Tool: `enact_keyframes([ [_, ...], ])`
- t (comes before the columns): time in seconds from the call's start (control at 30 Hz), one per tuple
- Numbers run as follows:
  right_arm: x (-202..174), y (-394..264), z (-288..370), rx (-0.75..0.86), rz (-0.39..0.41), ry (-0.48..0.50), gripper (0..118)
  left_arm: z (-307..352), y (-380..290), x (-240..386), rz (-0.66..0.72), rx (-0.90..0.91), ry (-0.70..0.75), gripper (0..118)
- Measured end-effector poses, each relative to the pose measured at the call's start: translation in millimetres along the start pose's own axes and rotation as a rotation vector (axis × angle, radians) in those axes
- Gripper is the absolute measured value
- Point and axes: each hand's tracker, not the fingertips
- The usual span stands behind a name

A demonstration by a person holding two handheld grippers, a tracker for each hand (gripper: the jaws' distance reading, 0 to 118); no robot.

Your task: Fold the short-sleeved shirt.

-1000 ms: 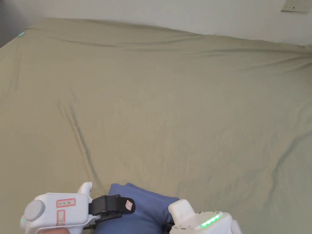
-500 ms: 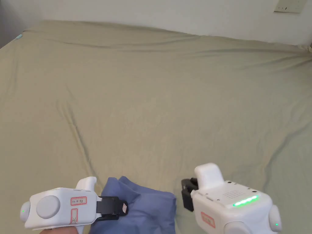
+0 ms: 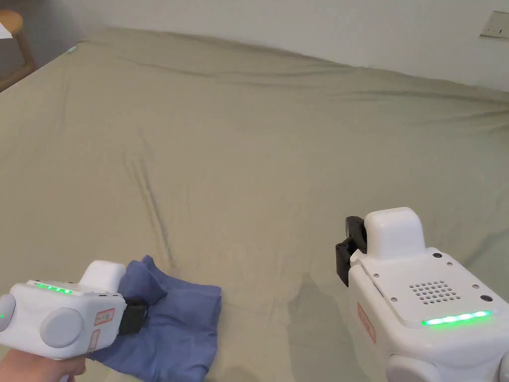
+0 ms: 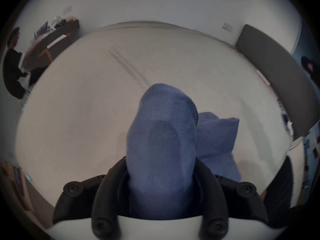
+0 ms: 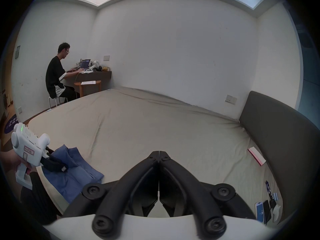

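Legibly nothing — red-bordered label (image 3: 105, 316) on left gripper (image 3: 133, 315), writing blurred

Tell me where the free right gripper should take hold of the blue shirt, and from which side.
Probably the shirt's loose corner nearest the right gripper, approached from the right, low over the bed sheet. That edge lies flat and uncovered, while the left gripper already clamps the bunched opposite end.

Bed (image 3: 278, 149) covered by a wrinkled beige sheet. Dark grey headboard (image 5: 280, 139) along one side. Pink-edged booklet (image 5: 257, 155) lies on the sheet near it; phones (image 5: 262, 211) rest close to the bed's corner. Beyond the bed, a person (image 5: 57, 74) sits at a desk (image 5: 93, 75) with a laptop (image 5: 85, 64). Wall socket (image 3: 497, 26) above the bed.
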Motion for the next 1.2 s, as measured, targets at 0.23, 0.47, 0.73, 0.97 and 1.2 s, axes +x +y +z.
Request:
enact_keyframes([
  [0.23,-27,6,-5,0.023,0.0,0.018,2,-5,-15,-63,0.044,-0.006,0.14,39],
  [0.47,-42,4,-17,-0.01,0.021,0.03,2,-8,-6,-145,-0.069,-0.029,0.371,39],
  [0.73,-68,8,-36,-0.07,0.026,0.026,2,-20,8,-245,-0.063,-0.091,0.612,39],
  [0.97,-69,1,-56,-0.098,0.037,0.034,2,-28,17,-284,-0.077,-0.137,0.647,49],
  [1.2,-55,9,-52,-0.09,0.015,0.041,2,40,53,-274,0.121,0.166,0.657,117],
])
